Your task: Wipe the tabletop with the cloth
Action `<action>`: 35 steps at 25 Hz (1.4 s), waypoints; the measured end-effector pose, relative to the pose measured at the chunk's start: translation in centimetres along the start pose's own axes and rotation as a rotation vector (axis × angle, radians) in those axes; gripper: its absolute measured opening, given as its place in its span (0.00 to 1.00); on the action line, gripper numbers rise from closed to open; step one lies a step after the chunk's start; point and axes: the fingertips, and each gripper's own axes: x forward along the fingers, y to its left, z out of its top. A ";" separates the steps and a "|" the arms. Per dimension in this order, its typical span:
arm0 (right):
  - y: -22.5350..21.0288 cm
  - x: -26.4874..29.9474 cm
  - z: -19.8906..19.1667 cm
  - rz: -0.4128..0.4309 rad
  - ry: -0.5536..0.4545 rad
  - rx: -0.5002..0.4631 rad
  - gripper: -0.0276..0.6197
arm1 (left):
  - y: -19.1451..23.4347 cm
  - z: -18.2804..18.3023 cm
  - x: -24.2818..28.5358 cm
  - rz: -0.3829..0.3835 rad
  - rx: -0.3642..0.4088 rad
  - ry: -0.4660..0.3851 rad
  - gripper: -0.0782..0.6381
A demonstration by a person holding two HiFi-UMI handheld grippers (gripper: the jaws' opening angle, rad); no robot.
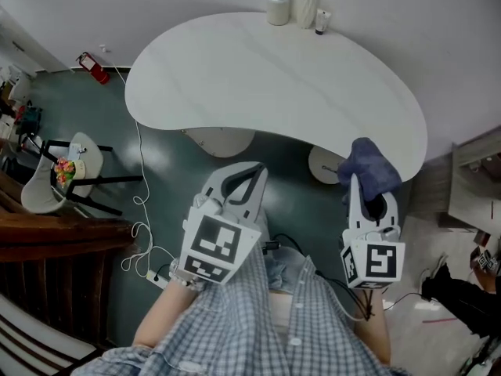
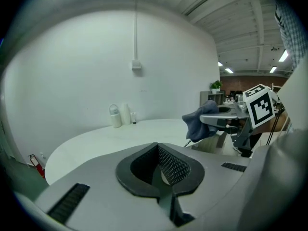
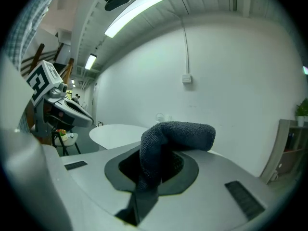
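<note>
Currently, the right gripper (image 1: 369, 198) was clamped on a dark terry cloth (image 1: 366, 165), held over the near right edge of the white tabletop (image 1: 258, 77). Soft, light and limp, the cloth drooped; a bunched fold appeared the securest hold. The left gripper (image 1: 236, 185) was closed and empty.
</note>
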 end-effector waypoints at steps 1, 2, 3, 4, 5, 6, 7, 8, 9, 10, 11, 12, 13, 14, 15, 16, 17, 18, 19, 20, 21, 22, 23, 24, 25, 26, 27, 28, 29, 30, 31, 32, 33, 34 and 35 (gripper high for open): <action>-0.6 0.4 -0.3 -0.020 0.016 0.005 0.10 | 0.3 0.2 0.5 -0.011 0.004 0.001 0.11; -1.3 0.8 -0.7 -0.041 0.033 0.010 0.10 | 0.7 0.4 1.1 -0.022 0.008 0.002 0.11; -2.0 1.3 -1.0 -0.062 0.049 0.012 0.10 | 1.1 0.7 1.7 -0.034 0.011 0.002 0.11; -2.6 1.8 -1.3 -0.084 0.066 0.010 0.10 | 1.5 1.0 2.2 -0.045 0.017 0.002 0.11; -3.2 2.3 -1.7 -0.104 0.082 0.005 0.10 | 2.0 1.3 2.8 -0.056 0.025 0.004 0.11; -3.8 2.9 -2.0 -0.124 0.098 0.000 0.10 | 2.6 1.6 3.3 -0.065 0.035 0.006 0.11; -4.5 3.6 -2.4 -0.143 0.114 -0.004 0.10 | 3.3 1.9 3.9 -0.072 0.044 0.009 0.11; -5.2 4.2 -2.8 -0.161 0.132 -0.008 0.10 | 4.0 2.1 4.4 -0.078 0.052 0.012 0.11; -6.0 4.7 -3.3 -0.181 0.151 -0.010 0.10 | 4.7 2.3 5.0 -0.085 0.055 0.015 0.11; -6.9 5.1 -3.9 -0.201 0.174 -0.011 0.10 | 5.3 2.4 5.5 -0.093 0.056 0.018 0.11; -7.7 5.3 -4.4 -0.223 0.197 -0.013 0.10 | 6.0 2.4 6.0 -0.103 0.055 0.022 0.11; -8.4 5.6 -4.9 -0.244 0.221 -0.018 0.10 | 6.6 2.4 6.5 -0.112 0.054 0.025 0.11; -8.9 5.8 -5.4 -0.262 0.246 -0.026 0.10 | 7.2 2.4 7.0 -0.121 0.054 0.029 0.11; -9.3 6.2 -5.9 -0.275 0.271 -0.036 0.10 | 7.9 2.4 7.6 -0.130 0.055 0.033 0.11; -9.6 6.7 -6.4 -0.282 0.298 -0.046 0.10 | 8.5 2.4 8.2 -0.138 0.055 0.037 0.11; -9.6 7.3 -7.0 -0.282 0.326 -0.055 0.10 | 9.1 2.4 8.7 -0.147 0.055 0.041 0.11; -9.5 8.0 -7.7 -0.277 0.356 -0.060 0.10 | 9.7 2.4 9.2 -0.156 0.054 0.046 0.11; -9.2 8.7 -8.5 -0.269 0.386 -0.059 0.10 | 10.2 2.3 9.7 -0.165 0.052 0.052 0.11; -8.8 9.5 -9.3 -0.258 0.414 -0.054 0.10 | 10.8 2.2 10.2 -0.173 0.051 0.058 0.11; -8.4 10.3 -10.2 -0.247 0.442 -0.044 0.10 | 11.3 2.1 10.6 -0.179 0.050 0.064 0.11; -7.9 11.1 -11.0 -0.232 0.467 -0.035 0.10 | 11.8 2.1 11.0 -0.185 0.053 0.068 0.11; -7.3 11.9 -11.8 -0.216 0.491 -0.027 0.10 | 12.3 2.1 11.3 -0.190 0.059 0.071 0.11; -6.7 12.7 -12.5 -0.198 0.512 -0.021 0.10 | 12.8 2.0 11.5 -0.195 0.067 0.074 0.11; -6.1 13.6 -13.2 -0.182 0.534 -0.019 0.10 | 13.2 1.9 11.7 -0.199 0.076 0.078 0.11; -5.5 14.4 -13.8 -0.168 0.557 -0.020 0.10 | 13.7 1.7 11.9 -0.201 0.081 0.084 0.11; -4.9 15.3 -14.4 -0.155 0.581 -0.021 0.10 | 14.2 1.5 12.1 -0.203 0.082 0.091 0.11; -4.4 16.1 -14.9 -0.142 0.603 -0.023 0.10 | 14.7 1.2 12.3 -0.205 0.079 0.096 0.11; -3.8 16.8 -15.4 -0.128 0.623 -0.022 0.10 | 15.2 1.1 12.5 -0.207 0.074 0.099 0.11; -3.2 17.5 -15.8 -0.116 0.642 -0.020 0.10 | 15.7 1.0 12.7 -0.211 0.070 0.099 0.11; -2.7 18.1 -16.2 -0.107 0.659 -0.019 0.11 | 16.2 0.9 12.9 -0.213 0.066 0.101 0.11; -2.4 18.5 -16.5 -0.104 0.675 -0.015 0.10 | 16.7 0.8 13.1 -0.216 0.062 0.102 0.11; -2.2 18.9 -16.8 -0.105 0.688 -0.009 0.10 | 17.2 0.7 13.3 -0.219 0.057 0.103 0.11; -2.1 19.1 -17.1 -0.108 0.699 0.002 0.10 | 17.7 0.6 13.5 -0.222 0.052 0.103 0.11; -2.0 19.3 -17.3 -0.113 0.708 0.014 0.10 | 18.1 0.6 13.7 -0.225 0.048 0.102 0.11; -2.0 19.4 -17.6 -0.120 0.714 0.026 0.10 | 18.5 0.5 13.9 -0.229 0.044 0.101 0.11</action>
